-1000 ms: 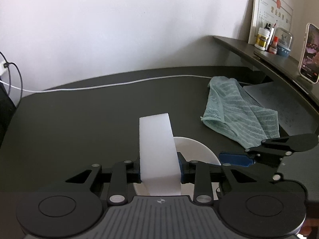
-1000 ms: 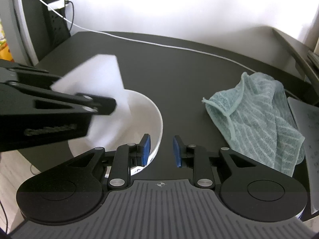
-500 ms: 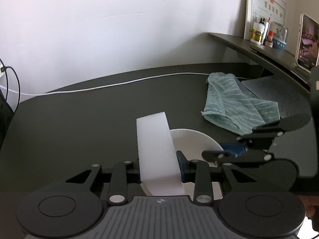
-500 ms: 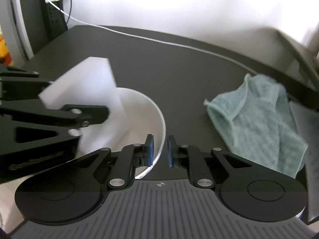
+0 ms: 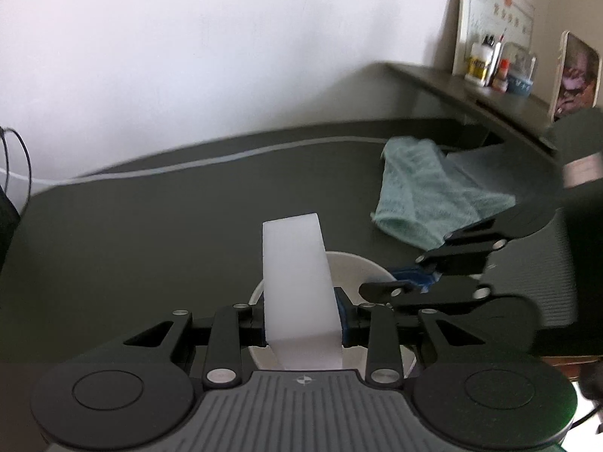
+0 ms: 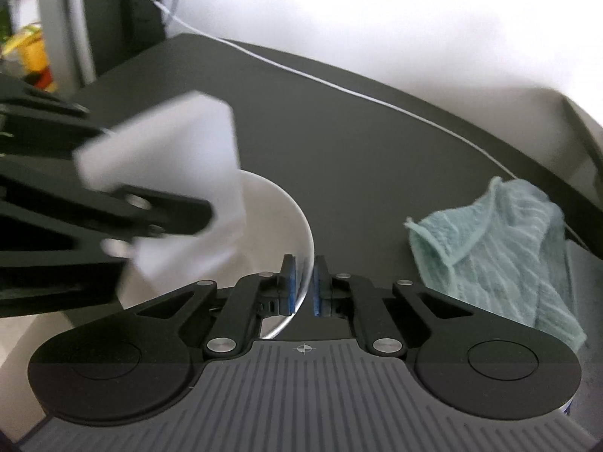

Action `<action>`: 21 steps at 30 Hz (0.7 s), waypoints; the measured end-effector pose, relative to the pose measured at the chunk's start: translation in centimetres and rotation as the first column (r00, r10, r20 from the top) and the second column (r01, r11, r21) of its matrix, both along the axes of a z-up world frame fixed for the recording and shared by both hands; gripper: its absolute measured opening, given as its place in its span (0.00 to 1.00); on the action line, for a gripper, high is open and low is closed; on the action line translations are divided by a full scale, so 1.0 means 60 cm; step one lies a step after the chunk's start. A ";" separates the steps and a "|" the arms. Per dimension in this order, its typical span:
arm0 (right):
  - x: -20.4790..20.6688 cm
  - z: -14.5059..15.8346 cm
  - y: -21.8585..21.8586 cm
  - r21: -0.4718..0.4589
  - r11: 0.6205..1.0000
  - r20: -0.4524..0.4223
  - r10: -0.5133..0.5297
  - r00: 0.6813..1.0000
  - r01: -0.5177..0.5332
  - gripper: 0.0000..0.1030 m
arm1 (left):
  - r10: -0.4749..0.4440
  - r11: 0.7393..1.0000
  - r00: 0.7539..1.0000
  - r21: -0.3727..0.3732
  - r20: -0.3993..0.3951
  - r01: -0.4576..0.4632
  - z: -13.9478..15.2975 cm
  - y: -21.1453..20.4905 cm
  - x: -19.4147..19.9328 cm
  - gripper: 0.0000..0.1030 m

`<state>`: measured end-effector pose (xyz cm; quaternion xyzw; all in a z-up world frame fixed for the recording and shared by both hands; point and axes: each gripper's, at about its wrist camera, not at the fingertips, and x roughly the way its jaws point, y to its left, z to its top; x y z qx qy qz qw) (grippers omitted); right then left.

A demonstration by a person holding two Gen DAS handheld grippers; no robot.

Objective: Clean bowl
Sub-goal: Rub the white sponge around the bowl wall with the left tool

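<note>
A white bowl (image 6: 280, 222) sits on the dark table (image 6: 361, 150). My right gripper (image 6: 303, 286) is shut on the bowl's near right rim, which runs between the blue pads. My left gripper (image 5: 301, 320) is shut on a white sponge block (image 5: 296, 278) and holds it upright over the bowl (image 5: 354, 269). In the right wrist view the sponge (image 6: 169, 158) hangs above the bowl's left side, and one black left finger (image 6: 162, 214) crosses in front of it. The left wrist view shows the right gripper (image 5: 412, 282) at the bowl's right edge.
A teal towel (image 6: 501, 252) lies crumpled to the right of the bowl. A white cable (image 6: 339, 86) runs across the far table. A raised shelf (image 5: 471, 90) at the right holds small bottles, a phone and a framed sheet. The table edge is near on the left.
My right gripper's pads have closed from a wide gap onto the bowl's rim. The left gripper and sponge have shifted slightly over the bowl.
</note>
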<state>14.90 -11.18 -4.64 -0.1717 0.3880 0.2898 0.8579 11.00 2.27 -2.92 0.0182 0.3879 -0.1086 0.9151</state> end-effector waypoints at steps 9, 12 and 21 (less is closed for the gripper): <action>-0.012 0.009 -0.031 0.133 0.980 -0.120 -0.136 0.983 0.151 0.37 | 0.029 0.999 1.000 0.015 0.012 -0.029 0.005 0.004 -0.009 0.30; -0.019 0.008 -0.048 0.196 0.951 -0.206 -0.196 0.959 0.237 0.38 | 0.028 0.999 0.999 0.017 0.023 -0.028 0.011 0.004 -0.021 0.30; -0.044 0.003 -0.010 0.102 0.983 -0.058 -0.150 0.987 0.155 0.21 | 0.023 0.999 1.000 0.022 -0.011 -0.023 -0.023 -0.005 0.011 0.31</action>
